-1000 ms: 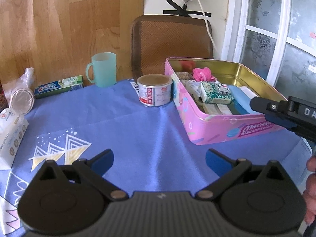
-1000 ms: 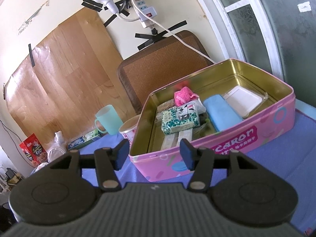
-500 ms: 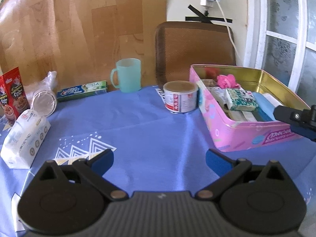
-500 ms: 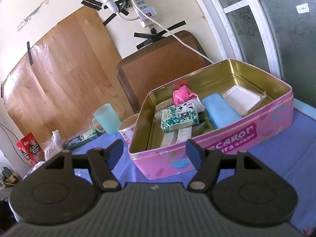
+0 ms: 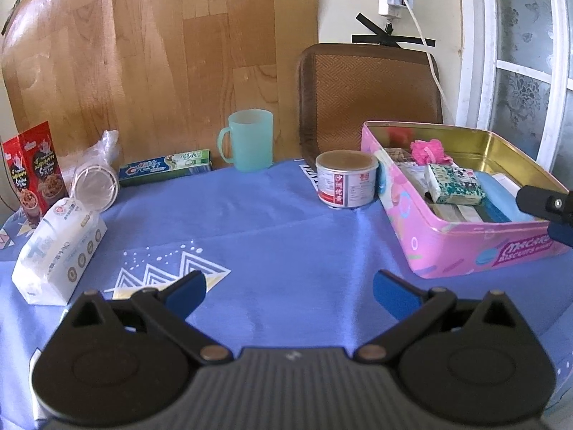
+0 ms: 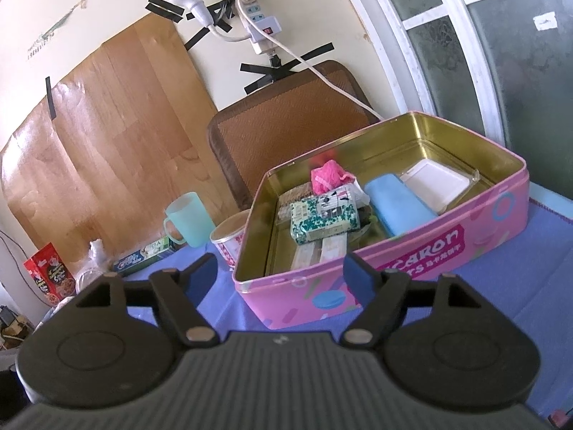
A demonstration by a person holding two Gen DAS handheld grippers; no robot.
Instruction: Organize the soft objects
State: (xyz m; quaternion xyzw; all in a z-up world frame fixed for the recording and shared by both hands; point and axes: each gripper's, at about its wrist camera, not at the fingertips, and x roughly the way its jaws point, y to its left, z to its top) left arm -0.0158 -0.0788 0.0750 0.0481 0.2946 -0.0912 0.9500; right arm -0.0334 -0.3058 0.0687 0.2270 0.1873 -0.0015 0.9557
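Note:
A pink biscuit tin (image 5: 462, 247) (image 6: 412, 261) stands open on the blue cloth at the right. Inside it lie a green patterned tissue pack (image 6: 324, 216) (image 5: 454, 183), a pink fluffy item (image 6: 324, 175) (image 5: 428, 150), a blue cloth roll (image 6: 395, 208) and a white plastic box (image 6: 435, 182). A white tissue pack (image 5: 59, 249) lies on the cloth at the far left. My left gripper (image 5: 288, 288) is open and empty over the cloth. My right gripper (image 6: 281, 274) is open and empty, just in front of the tin.
A round can (image 5: 346, 178) stands beside the tin's left wall. A teal mug (image 5: 249, 139), a toothpaste box (image 5: 164, 170), a bagged stack of cups (image 5: 96, 179) and a red snack box (image 5: 34, 172) line the back. A brown chair back (image 5: 369, 96) stands behind the table.
My left gripper has pulled back and turned left, so the white tissue pack and red box came into view. My right gripper has opened wider in front of the tin.

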